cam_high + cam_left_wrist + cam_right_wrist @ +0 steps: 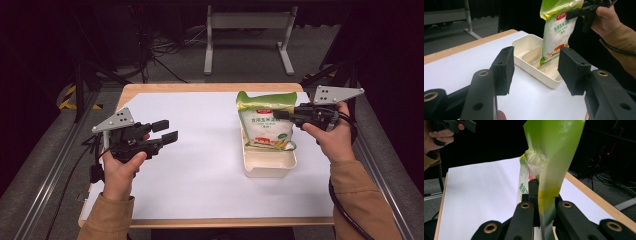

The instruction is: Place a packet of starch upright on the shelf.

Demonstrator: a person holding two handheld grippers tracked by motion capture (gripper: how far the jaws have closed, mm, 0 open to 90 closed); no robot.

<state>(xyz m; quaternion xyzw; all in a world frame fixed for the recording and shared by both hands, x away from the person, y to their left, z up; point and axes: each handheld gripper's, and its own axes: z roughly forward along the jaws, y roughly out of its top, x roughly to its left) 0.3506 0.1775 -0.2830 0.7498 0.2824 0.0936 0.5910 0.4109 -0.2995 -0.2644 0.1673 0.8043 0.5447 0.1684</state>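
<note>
On the bench, your right tool is clamped on the bag's upper edge, bag upright with its bottom in the cream tray. Looks like a bag-into-tray step, my guess. Next: lower and lay it flat between the dividers before releasing. Your left tool hangs wide open, empty, well apart, pointed toward the tray.

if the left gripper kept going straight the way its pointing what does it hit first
Probably the cream tray: the left gripper is open and aimed at it across bare table. The bag held by the right gripper stands just behind, though depth is hard to judge.
</note>
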